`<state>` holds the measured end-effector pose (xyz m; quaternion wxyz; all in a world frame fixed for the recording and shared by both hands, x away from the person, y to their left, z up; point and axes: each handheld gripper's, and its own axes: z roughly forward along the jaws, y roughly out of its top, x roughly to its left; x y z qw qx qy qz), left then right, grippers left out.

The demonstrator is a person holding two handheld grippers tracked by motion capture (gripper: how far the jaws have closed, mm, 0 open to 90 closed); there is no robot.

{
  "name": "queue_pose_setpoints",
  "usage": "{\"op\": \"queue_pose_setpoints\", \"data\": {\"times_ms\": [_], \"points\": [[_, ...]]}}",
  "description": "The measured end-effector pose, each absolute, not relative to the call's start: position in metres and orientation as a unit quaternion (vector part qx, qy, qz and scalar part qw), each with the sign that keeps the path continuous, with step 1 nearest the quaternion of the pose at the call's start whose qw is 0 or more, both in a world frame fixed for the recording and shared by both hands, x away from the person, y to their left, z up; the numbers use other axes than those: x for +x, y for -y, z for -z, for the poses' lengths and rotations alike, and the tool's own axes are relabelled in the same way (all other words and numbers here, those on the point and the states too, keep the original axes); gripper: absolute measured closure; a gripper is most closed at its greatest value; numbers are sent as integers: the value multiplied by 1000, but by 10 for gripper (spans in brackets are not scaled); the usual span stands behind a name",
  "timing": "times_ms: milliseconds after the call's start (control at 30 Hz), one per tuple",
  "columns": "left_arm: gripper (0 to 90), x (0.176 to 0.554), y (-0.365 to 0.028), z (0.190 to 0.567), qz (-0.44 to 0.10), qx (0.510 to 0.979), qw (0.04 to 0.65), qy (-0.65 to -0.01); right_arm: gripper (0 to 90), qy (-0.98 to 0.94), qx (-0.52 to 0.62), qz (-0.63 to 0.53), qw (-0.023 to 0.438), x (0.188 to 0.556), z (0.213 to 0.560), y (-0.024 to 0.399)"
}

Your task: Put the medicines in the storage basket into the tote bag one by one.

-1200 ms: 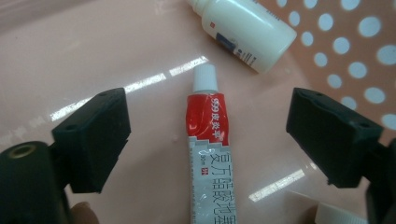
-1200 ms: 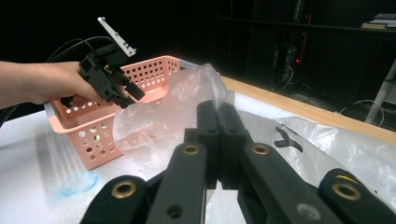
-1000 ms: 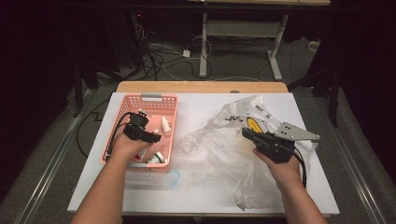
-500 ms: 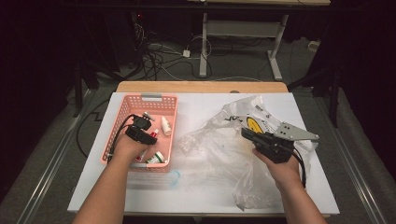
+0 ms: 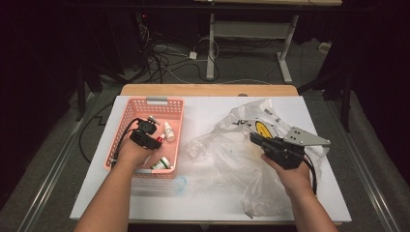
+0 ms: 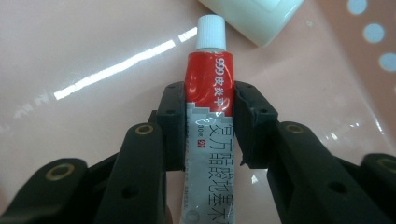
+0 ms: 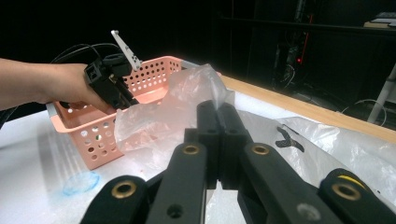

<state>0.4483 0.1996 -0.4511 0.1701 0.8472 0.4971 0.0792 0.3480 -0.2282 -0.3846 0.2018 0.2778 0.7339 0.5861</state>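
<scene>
Down in the salmon-pink perforated plastic basket [image 5: 126,126] at the left of the white surface [image 5: 203,203], the left tool [image 6: 209,125] has just been closing, and its 2 black pads [image 6: 173,122] now press the sides of a small red-and-white squeeze tube with a white screw cap [image 6: 211,109]. The tube looks light, soft-walled and glossy, so I judge that a firm hold across its mid-body suits it better than a pinch near the cap. The right tool [image 7: 218,140] has its jaws together on a fold of the crinkly clear plastic bag [image 5: 232,159], flimsy stuff that will sag and slide.
</scene>
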Motion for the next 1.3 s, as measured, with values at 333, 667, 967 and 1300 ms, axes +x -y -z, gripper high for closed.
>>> {"op": "queue_pose_setpoints", "data": {"times_ms": [333,667,967,1300], "points": [[655,447,-197,449,-91,854,162,-486,900,-731,280,-590,200,348,384,229],[657,446,-202,436,-98,843,193,-493,900,-730,279,-592,199,348,383,230],[658,441,-209,425,-124,832,223,-492,900,-728,278,-594,200,347,381,230],[659,425,-215,408,-150,818,275,-482,900,-731,278,-591,199,347,382,228]]}}
